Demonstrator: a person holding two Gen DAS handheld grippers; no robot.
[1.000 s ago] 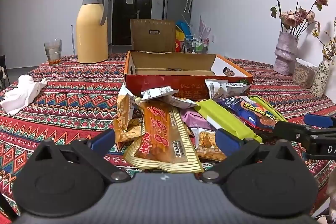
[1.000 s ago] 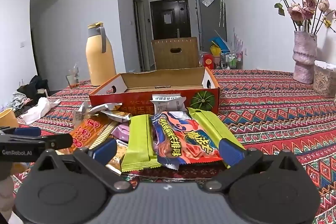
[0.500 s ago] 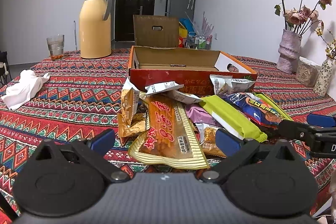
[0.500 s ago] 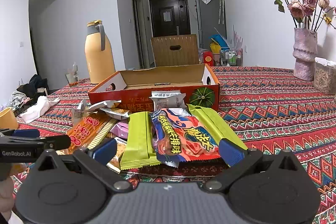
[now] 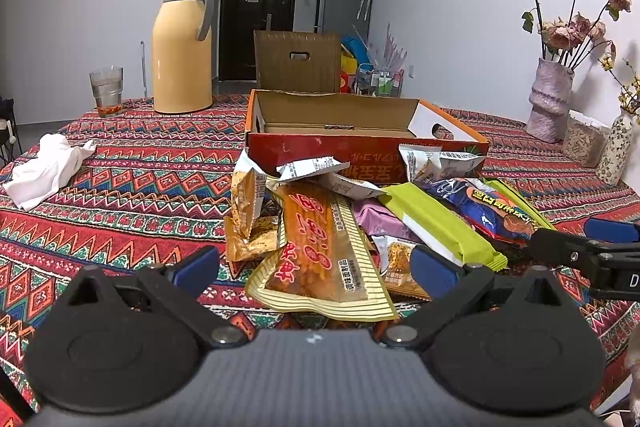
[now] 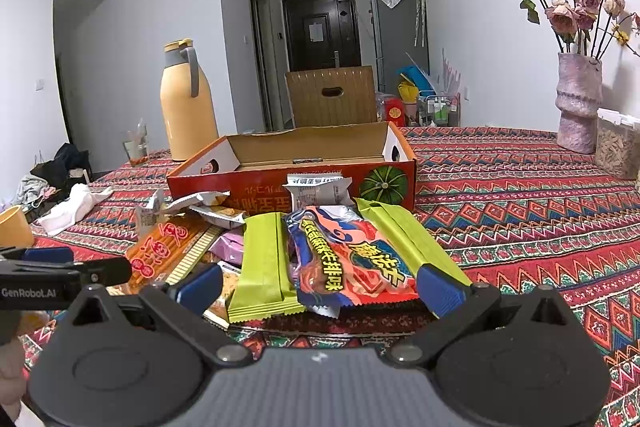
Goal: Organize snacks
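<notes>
Through left wrist view: my left tongs (image 5: 314, 269) spread wide, gripping nothing, low over near end of orange packet (image 5: 320, 247). Packet lies atop snack heap, just in front of cardboard box (image 5: 360, 157) on bench (image 5: 120, 187). Yellow thermos (image 5: 182, 47) stands left of box, behind it.

Through right wrist view: my right tongs (image 6: 320, 285) equally wide, empty, straddling red-blue packet (image 6: 352, 259) and green bar (image 6: 262, 267). Both lie just in front of box (image 6: 260, 189); heap touches its front wall.
</notes>
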